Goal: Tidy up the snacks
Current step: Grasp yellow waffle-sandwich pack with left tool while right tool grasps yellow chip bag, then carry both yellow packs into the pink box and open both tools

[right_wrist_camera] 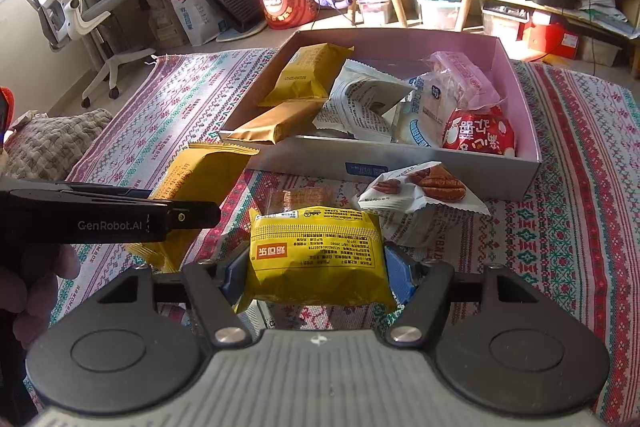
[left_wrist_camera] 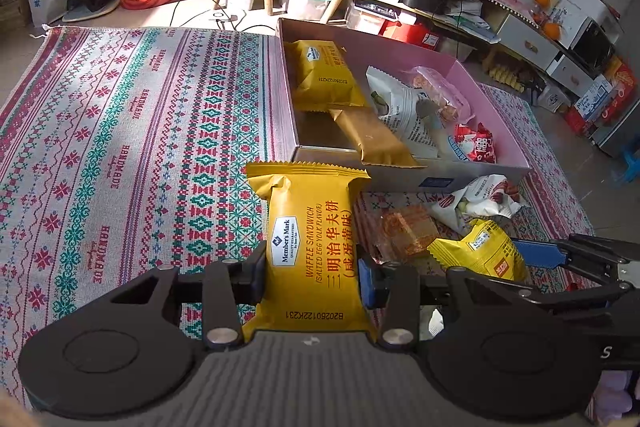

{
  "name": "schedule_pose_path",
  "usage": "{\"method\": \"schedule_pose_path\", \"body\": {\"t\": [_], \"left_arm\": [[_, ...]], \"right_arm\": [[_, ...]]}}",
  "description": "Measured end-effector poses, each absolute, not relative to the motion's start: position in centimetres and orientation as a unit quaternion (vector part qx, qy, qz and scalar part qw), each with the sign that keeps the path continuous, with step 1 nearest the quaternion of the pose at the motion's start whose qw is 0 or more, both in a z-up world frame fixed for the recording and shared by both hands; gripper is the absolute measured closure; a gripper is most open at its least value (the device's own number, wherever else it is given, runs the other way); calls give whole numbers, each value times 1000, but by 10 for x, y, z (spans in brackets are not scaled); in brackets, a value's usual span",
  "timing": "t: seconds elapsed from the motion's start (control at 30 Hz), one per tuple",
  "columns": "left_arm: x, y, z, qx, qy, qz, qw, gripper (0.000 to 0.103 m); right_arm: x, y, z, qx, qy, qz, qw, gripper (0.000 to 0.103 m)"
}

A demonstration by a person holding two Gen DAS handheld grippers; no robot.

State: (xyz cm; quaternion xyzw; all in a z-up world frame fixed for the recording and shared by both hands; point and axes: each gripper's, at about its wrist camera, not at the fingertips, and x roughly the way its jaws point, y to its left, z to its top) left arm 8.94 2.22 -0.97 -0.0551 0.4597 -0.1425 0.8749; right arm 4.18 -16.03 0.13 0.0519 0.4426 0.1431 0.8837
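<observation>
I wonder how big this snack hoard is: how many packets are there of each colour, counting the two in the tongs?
Yellow packets: 3
Brown-gold packet: 1
White packets: 3
See-through packets: 2
Red packet: 1
Total: 10

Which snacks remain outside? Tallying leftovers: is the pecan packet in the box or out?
Out. The pecan packet lies on the patterned mat, in front of the box's near wall.

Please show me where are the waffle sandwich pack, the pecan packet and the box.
waffle sandwich pack (left_wrist_camera: 310, 251): left wrist view, on its printed front.
pecan packet (right_wrist_camera: 424, 189): right wrist view, on the pecan picture.
box (right_wrist_camera: 400, 173): right wrist view, on its near wall.
</observation>
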Motion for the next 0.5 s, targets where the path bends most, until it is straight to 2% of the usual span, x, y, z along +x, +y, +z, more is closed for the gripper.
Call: {"method": "schedule_pose_path", "body": {"t": [0.5], "left_arm": [[81,32,14,-77,457,-149,874,55]], "right_arm": [[40,-170,28,83,419,148,892,38]]}}
